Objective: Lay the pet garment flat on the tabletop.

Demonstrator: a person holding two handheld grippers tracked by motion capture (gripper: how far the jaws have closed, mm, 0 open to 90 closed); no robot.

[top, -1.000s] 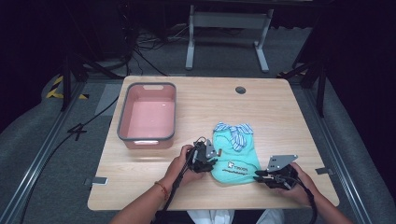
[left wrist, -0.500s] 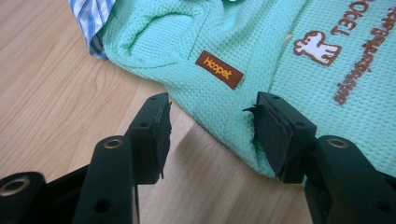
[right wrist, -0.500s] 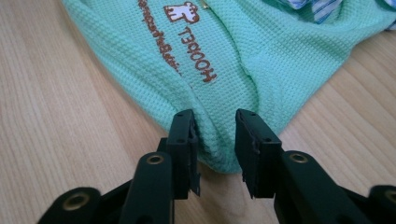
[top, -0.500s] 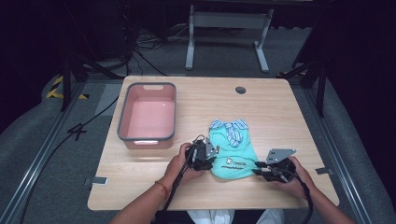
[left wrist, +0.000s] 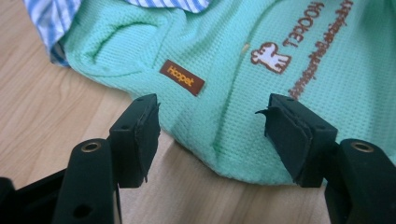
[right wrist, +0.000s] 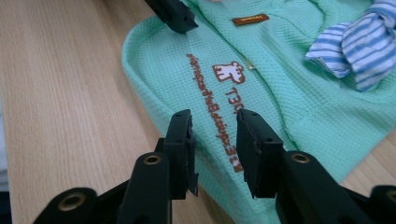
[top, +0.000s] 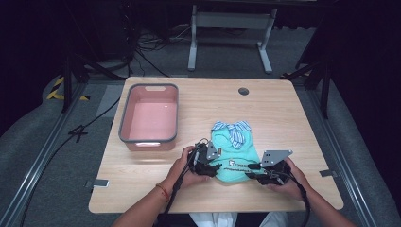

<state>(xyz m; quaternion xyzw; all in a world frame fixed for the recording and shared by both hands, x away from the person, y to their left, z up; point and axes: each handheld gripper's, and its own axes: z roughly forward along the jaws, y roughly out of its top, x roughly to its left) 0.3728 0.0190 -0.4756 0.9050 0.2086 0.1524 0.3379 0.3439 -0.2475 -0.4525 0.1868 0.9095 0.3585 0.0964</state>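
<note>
While both grippers sit at the near hem of the green garment point(top: 235, 158), at about 6 o'clock on the table point(top: 283, 113), I judge the step in hand to be taking that hem at two corners. My left gripper point(left wrist: 212, 135) has its jaws wide apart, straddling the hem with nothing held. My right gripper point(right wrist: 214, 149) is partly open over the printed lettering point(right wrist: 219, 126), also empty. To do this well I would lower each until one jaw slides under the fabric, then close evenly. High view gives the pink bin point(top: 149, 115) at 10 o'clock; the left gripper view alone resolves the brown label point(left wrist: 182, 77).
</note>
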